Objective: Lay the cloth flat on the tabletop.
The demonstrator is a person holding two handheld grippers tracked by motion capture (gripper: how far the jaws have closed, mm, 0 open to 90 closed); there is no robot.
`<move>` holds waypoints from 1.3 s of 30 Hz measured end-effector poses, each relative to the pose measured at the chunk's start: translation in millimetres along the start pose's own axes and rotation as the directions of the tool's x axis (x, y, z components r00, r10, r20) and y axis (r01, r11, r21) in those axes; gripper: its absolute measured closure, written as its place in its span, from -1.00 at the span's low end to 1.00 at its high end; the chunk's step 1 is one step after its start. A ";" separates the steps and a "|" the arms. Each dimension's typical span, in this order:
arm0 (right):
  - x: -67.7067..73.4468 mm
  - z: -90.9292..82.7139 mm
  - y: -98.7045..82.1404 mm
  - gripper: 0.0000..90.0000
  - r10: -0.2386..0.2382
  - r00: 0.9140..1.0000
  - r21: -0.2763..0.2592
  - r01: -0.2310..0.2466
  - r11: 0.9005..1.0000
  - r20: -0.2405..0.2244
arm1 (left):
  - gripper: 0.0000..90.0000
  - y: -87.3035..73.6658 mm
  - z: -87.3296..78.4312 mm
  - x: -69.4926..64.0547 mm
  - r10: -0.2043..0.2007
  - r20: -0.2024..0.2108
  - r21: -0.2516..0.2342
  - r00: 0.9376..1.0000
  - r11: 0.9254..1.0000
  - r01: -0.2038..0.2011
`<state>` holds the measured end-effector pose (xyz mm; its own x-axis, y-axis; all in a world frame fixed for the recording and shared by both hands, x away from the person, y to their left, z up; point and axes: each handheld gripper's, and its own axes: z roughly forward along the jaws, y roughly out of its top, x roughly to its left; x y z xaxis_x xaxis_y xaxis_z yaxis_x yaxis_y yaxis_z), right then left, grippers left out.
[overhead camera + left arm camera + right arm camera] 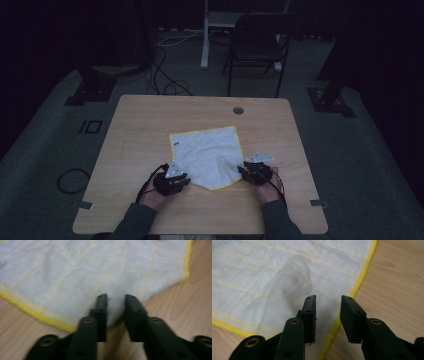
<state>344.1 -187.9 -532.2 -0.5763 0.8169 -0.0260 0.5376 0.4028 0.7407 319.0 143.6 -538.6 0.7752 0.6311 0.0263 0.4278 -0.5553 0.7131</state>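
A white cloth (207, 155) with a yellow hem and thin yellow grid lines lies flat on the wooden table (145, 125), one corner pointing to the near edge. My left gripper (186, 180) rests at the cloth's near-left edge. In the left gripper view its jaws (115, 298) stand parted low over the cloth (75, 272) near the hem, with fabric showing in the gap. My right gripper (241, 170) is at the cloth's near-right edge. There the parted jaws (328, 298) straddle the yellow hem of the cloth (262, 277), beside a raised wrinkle.
A round cable hole (238, 110) sits in the table's far side. Beyond the table stand a dark folding chair (257, 42) and a white stand leg (205, 35), with cables on the grey floor (165, 80). Bare wood surrounds the cloth.
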 end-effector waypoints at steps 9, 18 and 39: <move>0.3 5.1 -4.7 0.43 -0.036 0.999 0.038 0.035 0.999 0.022 | 0.92 -5.0 -11.8 9.7 -0.047 0.018 0.018 0.999 0.999 0.046; -1.7 6.0 -5.3 0.42 -0.029 0.999 0.033 0.028 0.999 0.015 | 0.93 32.9 -22.1 27.1 -0.027 0.013 -0.037 1.000 0.999 0.027; -2.6 5.8 -6.8 0.42 -0.018 1.000 0.024 0.018 1.000 0.008 | 0.45 77.2 29.7 43.3 -0.049 -0.090 -0.045 0.995 0.998 0.045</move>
<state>345.6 -190.3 -541.1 -0.5809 0.8127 -0.0452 0.5417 0.4275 0.7238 399.4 112.0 -503.2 0.7083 0.7038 0.0542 0.4413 -0.5015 0.7442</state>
